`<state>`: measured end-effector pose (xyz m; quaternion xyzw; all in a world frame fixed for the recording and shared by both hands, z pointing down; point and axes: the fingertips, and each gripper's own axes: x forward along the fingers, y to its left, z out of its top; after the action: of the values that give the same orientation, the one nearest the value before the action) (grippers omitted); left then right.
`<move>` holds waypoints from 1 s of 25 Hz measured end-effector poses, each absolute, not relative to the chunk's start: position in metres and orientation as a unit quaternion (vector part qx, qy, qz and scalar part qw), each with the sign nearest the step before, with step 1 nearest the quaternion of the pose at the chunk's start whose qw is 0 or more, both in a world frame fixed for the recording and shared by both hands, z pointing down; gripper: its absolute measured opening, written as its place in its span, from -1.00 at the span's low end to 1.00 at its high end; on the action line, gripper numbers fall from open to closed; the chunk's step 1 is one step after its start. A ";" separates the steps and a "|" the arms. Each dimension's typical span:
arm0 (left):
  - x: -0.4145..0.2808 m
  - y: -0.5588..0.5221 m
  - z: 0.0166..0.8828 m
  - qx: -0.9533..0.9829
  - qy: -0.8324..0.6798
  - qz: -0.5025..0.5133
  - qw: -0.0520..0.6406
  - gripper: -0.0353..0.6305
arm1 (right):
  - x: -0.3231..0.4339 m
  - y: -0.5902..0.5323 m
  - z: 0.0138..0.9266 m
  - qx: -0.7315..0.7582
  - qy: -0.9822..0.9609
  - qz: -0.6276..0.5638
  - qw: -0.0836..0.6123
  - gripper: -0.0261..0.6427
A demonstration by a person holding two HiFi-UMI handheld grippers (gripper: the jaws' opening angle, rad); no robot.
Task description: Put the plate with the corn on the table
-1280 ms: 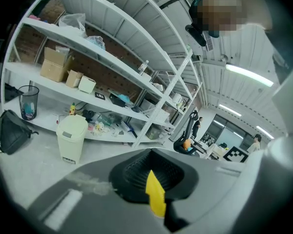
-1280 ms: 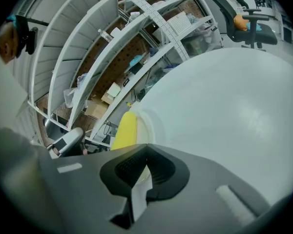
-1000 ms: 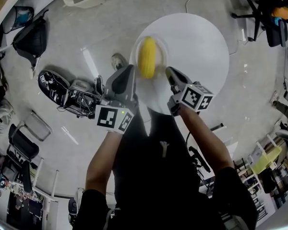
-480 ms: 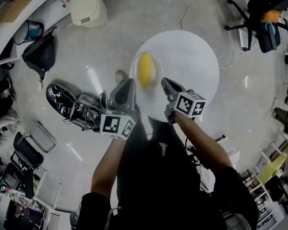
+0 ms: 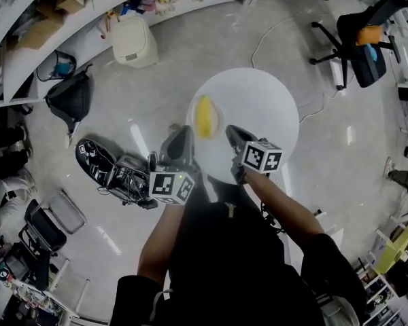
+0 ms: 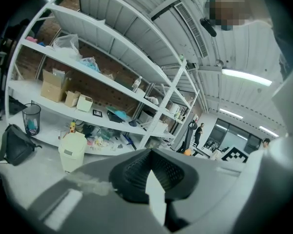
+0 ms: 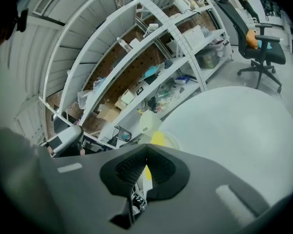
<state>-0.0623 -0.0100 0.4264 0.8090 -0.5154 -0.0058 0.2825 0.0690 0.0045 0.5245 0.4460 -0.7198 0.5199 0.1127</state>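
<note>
Left claw (image 6: 149,151): I am holding its two jaws pressed together at the tips, and they are pinching nothing.
Right claw (image 7: 146,149): I am holding these jaws pressed together as well, with nothing gripped between them.
Plate (image 5: 219,117): it is lying flat on the table just ahead of both claws, in line with the gap between them. It is touching neither one.
Corn (image 5: 204,116): the yellow cob is lying on the plate, with its length running away from the claws. In the right gripper view it is showing just past the closed tips.
Round white table (image 5: 265,107): it is spreading out ahead of the Right claw and to that claw's right. The plate is sitting close to the rim on the Left claw's side. The Left claw is hanging about at that rim; I cannot tell whether it is over the tabletop or the floor.
Lidded bin (image 5: 132,41): it is standing on the floor, well ahead of the Left claw and off to its left.
Black bag (image 5: 71,97): it is lying on the floor, far out to the left of the Left claw.
Shelving (image 6: 112,82): the white racks are rising beyond the bin and carrying boxes and clutter.
Office chair (image 5: 357,39): it is standing well beyond the table, ahead of the Right claw and to its right.
</note>
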 end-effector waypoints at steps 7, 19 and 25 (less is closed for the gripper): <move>-0.060 -0.011 0.392 0.810 -0.526 -0.026 0.256 -0.88 | 0.067 0.001 0.505 0.446 -0.729 0.510 0.096 -0.89; -0.052 0.011 0.357 0.815 -0.528 -0.037 0.234 -0.89 | 0.073 0.009 0.453 0.447 -0.752 0.479 0.070 -0.89; -0.045 0.018 0.339 0.823 -0.525 -0.036 0.216 -0.89 | 0.071 0.010 0.429 0.447 -0.773 0.444 0.069 -0.89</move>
<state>-0.0452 0.0177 0.3394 0.8226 -0.5247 -0.0364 0.2160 0.0713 0.0104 0.4293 0.4469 -0.7733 0.4444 0.0688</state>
